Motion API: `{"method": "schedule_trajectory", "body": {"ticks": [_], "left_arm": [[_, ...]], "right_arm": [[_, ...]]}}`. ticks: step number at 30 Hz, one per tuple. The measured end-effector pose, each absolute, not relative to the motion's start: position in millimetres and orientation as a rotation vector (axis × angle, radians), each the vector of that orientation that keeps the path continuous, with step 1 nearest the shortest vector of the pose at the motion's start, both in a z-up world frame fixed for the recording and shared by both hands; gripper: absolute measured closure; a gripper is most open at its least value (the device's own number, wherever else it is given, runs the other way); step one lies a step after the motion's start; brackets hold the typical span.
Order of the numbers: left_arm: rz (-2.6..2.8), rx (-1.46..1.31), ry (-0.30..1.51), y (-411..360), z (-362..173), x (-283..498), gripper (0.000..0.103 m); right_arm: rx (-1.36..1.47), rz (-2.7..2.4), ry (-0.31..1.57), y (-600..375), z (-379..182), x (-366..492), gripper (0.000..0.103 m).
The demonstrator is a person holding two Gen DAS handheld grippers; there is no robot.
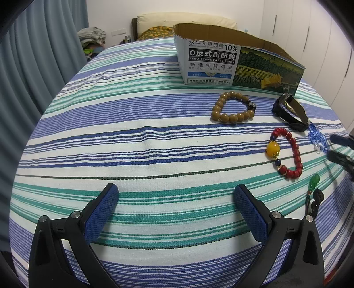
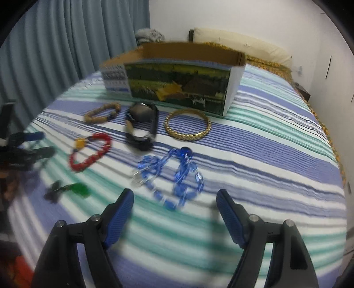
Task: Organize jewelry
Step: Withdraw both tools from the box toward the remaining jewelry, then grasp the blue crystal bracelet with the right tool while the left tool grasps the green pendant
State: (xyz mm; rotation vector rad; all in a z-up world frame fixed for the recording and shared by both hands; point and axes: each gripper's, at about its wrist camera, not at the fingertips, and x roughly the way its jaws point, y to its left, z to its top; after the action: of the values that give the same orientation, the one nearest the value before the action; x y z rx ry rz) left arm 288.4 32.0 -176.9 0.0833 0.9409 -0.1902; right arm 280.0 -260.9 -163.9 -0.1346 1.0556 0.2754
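Note:
Jewelry lies on a striped bedsheet in front of an open cardboard box (image 1: pixel 232 64) (image 2: pixel 177 86). A tan bead bracelet (image 1: pixel 233 107) (image 2: pixel 102 113), a black watch (image 1: pixel 291 111) (image 2: pixel 141 126), a red bead bracelet with a yellow bead (image 1: pixel 286 152) (image 2: pixel 90 152), a blue crystal bracelet (image 1: pixel 317 138) (image 2: pixel 170 177), a green pendant (image 1: pixel 314 195) (image 2: pixel 68 190) and a gold bangle (image 2: pixel 188 127) are spread out. My left gripper (image 1: pixel 176 195) is open over bare sheet, left of the pieces. My right gripper (image 2: pixel 174 200) is open just short of the blue bracelet, nothing between its fingers.
A pillow (image 1: pixel 183 21) and a cream headboard (image 2: pixel 241 42) lie past the box. Blue curtains (image 1: pixel 33 66) hang on the left, white wardrobe doors (image 1: pixel 309 33) stand at the right. My left gripper's fingers (image 2: pixel 26 144) show at the left edge of the right wrist view.

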Motion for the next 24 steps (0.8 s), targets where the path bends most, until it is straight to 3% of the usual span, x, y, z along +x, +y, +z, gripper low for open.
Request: {"method": "schedule_trajectory", "body": {"ticks": [5, 9, 12, 24], "left_arm": [[-0.19, 0.084, 0.941, 32, -177, 289, 0.0], [-0.19, 0.084, 0.941, 32, -177, 288, 0.0], [-0.19, 0.084, 0.941, 32, -177, 289, 0.0], [-0.383, 0.04, 0.935, 31, -166, 276, 0.001]], "right_arm": [[-0.178, 0.303, 1.028, -247, -171, 292, 0.044], [-0.186, 0.312, 1.012, -244, -168, 289, 0.084], [-0.168, 0.299, 1.015, -249, -166, 286, 0.09], [-0.094, 0.273, 1.024, -274, -162, 277, 0.09]]}}
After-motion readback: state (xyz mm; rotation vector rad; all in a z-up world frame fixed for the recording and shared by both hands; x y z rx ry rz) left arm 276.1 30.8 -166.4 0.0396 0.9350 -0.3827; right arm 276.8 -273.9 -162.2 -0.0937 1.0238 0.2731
